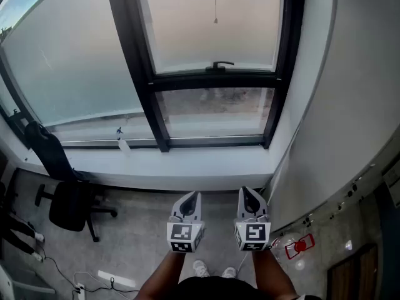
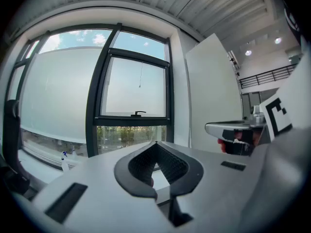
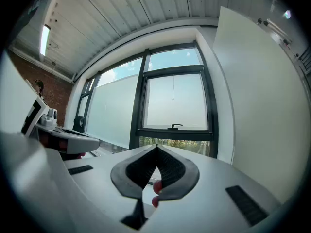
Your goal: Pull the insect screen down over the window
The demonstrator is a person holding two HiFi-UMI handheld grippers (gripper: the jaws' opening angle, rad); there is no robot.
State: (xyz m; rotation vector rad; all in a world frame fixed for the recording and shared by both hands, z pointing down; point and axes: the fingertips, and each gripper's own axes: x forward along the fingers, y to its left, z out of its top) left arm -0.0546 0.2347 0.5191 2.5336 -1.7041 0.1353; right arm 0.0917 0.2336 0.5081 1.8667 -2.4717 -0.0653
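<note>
both tongs are sitting clenched and empty, left gripper (image 1: 189, 199) and right gripper (image 1: 250, 195) side by side, pointing roughly level at the window (image 1: 215, 79), which is lying at 12 o'clock and well apart from them. the insect screen itself is not showing; judging by the thin pull cord (image 1: 215, 5) hanging over the upper pane at 12 o'clock, it is probably rolled up above, out of sight. the window handle (image 1: 219, 64) is sticking out just below the cord's end. a spray bottle (image 1: 122, 141) is standing on the sill (image 1: 187, 161) at 10 o'clock, and an office chair (image 1: 72, 205) is sitting at 9 o'clock. the task is looking not yet started. risks from here: the cord is thin and hanging free, so jaws closing on it could be missing it or setting it swinging; a pull going off to one side could be jamming the screen in its tracks; the cord slipping out mid-pull could be letting the screen snap back up; the handle could be catching the screen's lower edge.
</note>
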